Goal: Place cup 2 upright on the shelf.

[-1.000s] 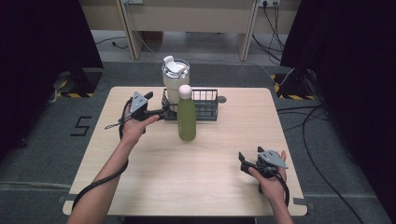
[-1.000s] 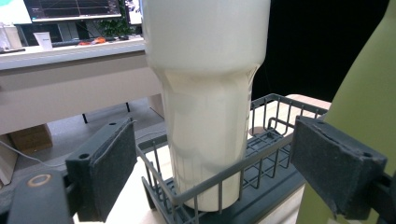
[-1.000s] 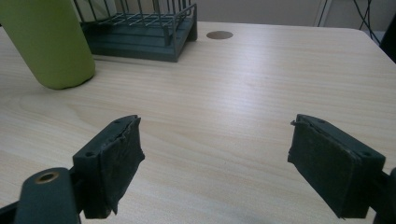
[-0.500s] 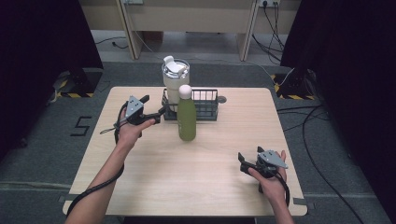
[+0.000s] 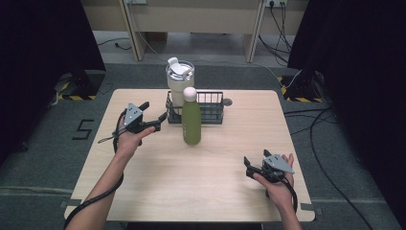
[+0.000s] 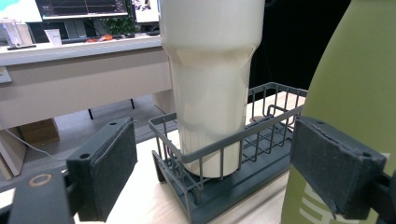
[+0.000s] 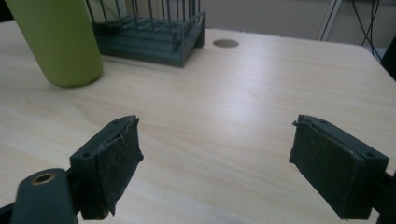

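Left tongs [image 5: 160,117] up off the bench [image 5: 143,191], jaws spread wide, nothing gripped. Dead ahead between the pads: cream tumbler [image 6: 210,70] standing upright in the near end of the dark wire basket [image 6: 243,154]. Olive-green bottle [image 6: 355,116] just beside the one pad, upright on the bench, contact hard to call. Tight quarters there, basket rim close under the jaws. Right tongs [image 5: 248,167] low near the bench's near edge, jaws wide apart, empty too. Bare wood ahead of them, plenty of room; green bottle and basket well off ahead.
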{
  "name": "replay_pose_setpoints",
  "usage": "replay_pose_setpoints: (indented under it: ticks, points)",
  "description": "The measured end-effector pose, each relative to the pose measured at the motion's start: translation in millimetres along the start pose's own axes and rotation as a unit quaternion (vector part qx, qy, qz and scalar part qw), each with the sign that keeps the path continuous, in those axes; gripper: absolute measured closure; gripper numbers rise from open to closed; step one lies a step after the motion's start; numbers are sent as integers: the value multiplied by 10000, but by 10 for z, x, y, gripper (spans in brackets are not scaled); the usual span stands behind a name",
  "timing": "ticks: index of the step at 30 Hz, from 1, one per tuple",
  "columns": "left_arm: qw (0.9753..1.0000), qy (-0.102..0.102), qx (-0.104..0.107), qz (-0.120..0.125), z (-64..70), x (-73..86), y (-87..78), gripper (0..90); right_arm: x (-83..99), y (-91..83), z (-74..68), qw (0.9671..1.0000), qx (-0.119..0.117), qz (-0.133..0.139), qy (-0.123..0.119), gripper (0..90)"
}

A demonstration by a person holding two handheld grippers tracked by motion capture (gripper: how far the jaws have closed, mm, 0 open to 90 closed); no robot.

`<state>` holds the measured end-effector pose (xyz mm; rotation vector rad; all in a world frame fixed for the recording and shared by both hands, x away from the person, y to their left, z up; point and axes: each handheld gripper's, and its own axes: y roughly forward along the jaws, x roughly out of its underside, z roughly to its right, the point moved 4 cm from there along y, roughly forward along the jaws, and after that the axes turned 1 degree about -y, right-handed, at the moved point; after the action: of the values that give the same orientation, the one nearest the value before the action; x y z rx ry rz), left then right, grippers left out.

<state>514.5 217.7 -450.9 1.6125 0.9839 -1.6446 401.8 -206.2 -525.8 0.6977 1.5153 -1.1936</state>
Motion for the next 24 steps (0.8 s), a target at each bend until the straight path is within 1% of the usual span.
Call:
replay_pose_setpoints:
  ticks: [5, 11, 14, 19, 21, 24]
  points:
    - [10000, 62, -1, -39, 8, 26, -105, 143, -169, -6, -71, 9997, -79, 219, -39, 148]
    - [10000, 69, -32, -62, -2, 75, -225, 142, -318, 47, -206, 9991, -211, 351, -107, 105]
    - [9999, 70, -38, -103, -9, 110, -278, 143, -403, 111, -301, 9985, -319, 413, -135, 95]
    - [9999, 49, -62, -128, -30, 168, -365, 142, -563, 243, -479, 9971, -491, 521, -259, 75]
    - [9998, 47, -76, -157, -37, 200, -392, 143, -632, 295, -548, 9965, -543, 565, -274, 69]
    - [9998, 36, -108, -178, -45, 234, -425, 142, -702, 347, -608, 9961, -568, 581, -346, 58]
